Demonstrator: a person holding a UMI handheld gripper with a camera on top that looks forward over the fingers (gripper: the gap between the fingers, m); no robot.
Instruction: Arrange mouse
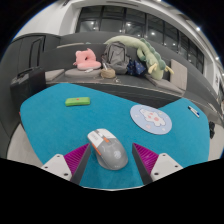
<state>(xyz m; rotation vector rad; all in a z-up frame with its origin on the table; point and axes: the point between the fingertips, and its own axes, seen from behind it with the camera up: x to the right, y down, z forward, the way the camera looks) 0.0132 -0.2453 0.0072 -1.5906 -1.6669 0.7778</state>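
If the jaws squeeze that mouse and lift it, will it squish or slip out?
Probably no squishing: the mouse looks like a hard, smooth plastic shell. Its rounded, shiny sides might let it slip a bit, though the gripper has pink pads that should help grip. It looks small, so likely light. It sits flat on the blue table between the open jaws, so it shouldn't roll.

The mouse [108, 149] lies low centre between the fingers; round mouse pad [151, 119] right of centre; marker [77, 101] upper left.
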